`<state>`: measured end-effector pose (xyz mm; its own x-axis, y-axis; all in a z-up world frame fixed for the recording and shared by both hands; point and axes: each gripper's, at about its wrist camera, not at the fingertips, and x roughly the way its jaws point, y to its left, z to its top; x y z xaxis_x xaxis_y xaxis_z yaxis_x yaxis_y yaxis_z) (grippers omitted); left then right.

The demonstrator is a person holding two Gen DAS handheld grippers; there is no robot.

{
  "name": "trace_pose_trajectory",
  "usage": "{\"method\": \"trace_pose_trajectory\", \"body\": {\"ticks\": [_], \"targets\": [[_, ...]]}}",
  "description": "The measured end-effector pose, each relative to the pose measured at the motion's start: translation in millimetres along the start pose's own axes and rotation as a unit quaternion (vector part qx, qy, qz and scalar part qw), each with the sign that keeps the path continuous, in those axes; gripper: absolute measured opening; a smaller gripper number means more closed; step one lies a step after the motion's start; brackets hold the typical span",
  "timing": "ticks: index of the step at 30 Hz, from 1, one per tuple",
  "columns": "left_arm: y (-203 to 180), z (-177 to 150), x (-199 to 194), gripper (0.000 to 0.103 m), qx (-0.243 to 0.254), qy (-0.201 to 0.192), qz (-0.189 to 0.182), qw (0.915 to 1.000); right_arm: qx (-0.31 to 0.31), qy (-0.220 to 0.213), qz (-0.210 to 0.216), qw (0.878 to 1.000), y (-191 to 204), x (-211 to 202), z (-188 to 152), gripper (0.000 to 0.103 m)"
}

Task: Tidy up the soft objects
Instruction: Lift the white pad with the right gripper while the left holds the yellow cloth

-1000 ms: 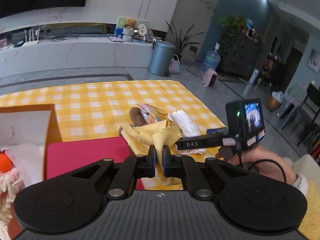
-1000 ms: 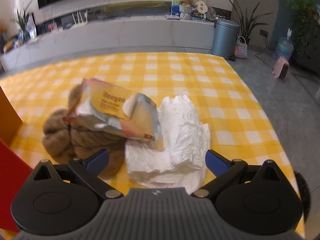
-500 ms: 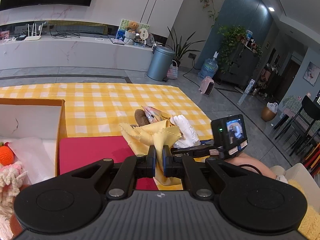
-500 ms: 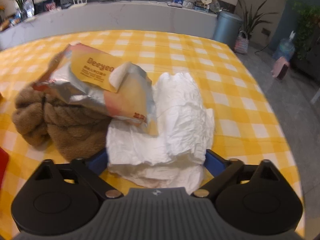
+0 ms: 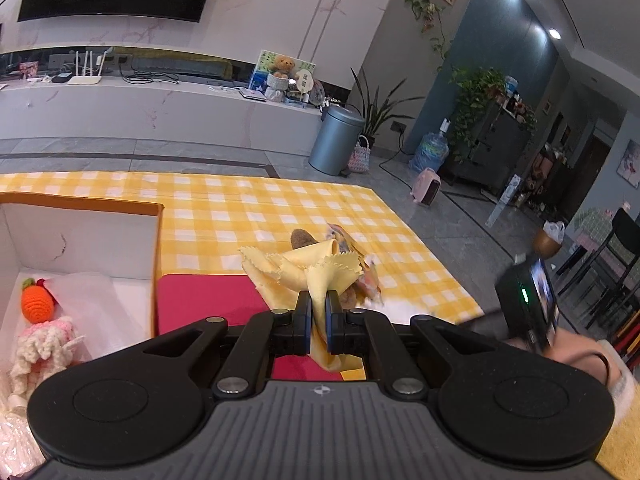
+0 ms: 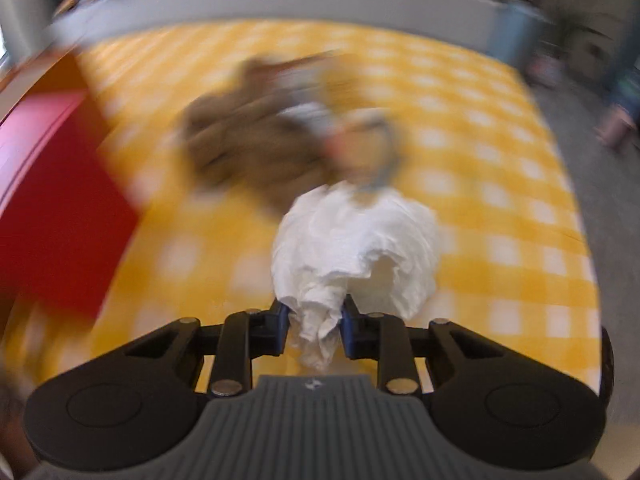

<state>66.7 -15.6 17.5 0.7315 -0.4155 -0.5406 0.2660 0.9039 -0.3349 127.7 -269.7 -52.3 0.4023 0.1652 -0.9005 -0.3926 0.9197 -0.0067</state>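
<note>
My left gripper (image 5: 317, 320) is closed down tight on the yellow cloth (image 5: 310, 270), its fingers nearly meeting with only the fabric between them. The cloth fans out above the fingers with its pinked edges showing and hangs down below them over the red mat (image 5: 208, 300).

I take that red mat as my landmark. It lies on the desk (image 5: 240, 204) under the yellow checked tablecloth pattern. Just to the left of the mat stands the open orange box (image 5: 80, 210), white inside, holding a crocheted carrot (image 5: 37, 303) and a pale pink knitted piece (image 5: 44, 346) beside crinkled white wrapping. To the right of the mat, past the held cloth, I see a brown fuzzy bundle (image 5: 301, 237) and a foil snack packet (image 5: 362, 276) lying together.

My right gripper (image 6: 314, 320) is partly closed, clamped on the white crumpled cloth (image 6: 356, 244), which bulges out ahead of the fingers. This view is badly smeared. The mat (image 6: 52, 200) sits at the left, and the brown bundle (image 6: 240, 148) and packet (image 6: 320, 108) lie beyond the white cloth. I cannot tell whether the white cloth is clear of the desk.
</note>
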Motion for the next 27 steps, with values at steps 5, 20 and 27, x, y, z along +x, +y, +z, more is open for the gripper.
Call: {"method": "trace_pose_trajectory", "body": {"ticks": [5, 20, 27], "targets": [[11.0, 2.5, -2.3, 0.007, -0.018, -0.004, 0.004, 0.9998, -0.038, 0.021, -0.016, 0.999, 22.0, 4.9, -6.9, 0.068], [21.5, 5.2, -9.6, 0.007, -0.039, -0.012, 0.000, 0.9992, 0.072, 0.008, -0.001, 0.997, -9.4, -14.0, -1.2, 0.100], [17.3, 5.4, -10.0, 0.007, -0.026, -0.016, -0.001, 0.9995, -0.023, 0.041, -0.178, 0.983, 19.6, -34.4, -20.4, 0.100]]}}
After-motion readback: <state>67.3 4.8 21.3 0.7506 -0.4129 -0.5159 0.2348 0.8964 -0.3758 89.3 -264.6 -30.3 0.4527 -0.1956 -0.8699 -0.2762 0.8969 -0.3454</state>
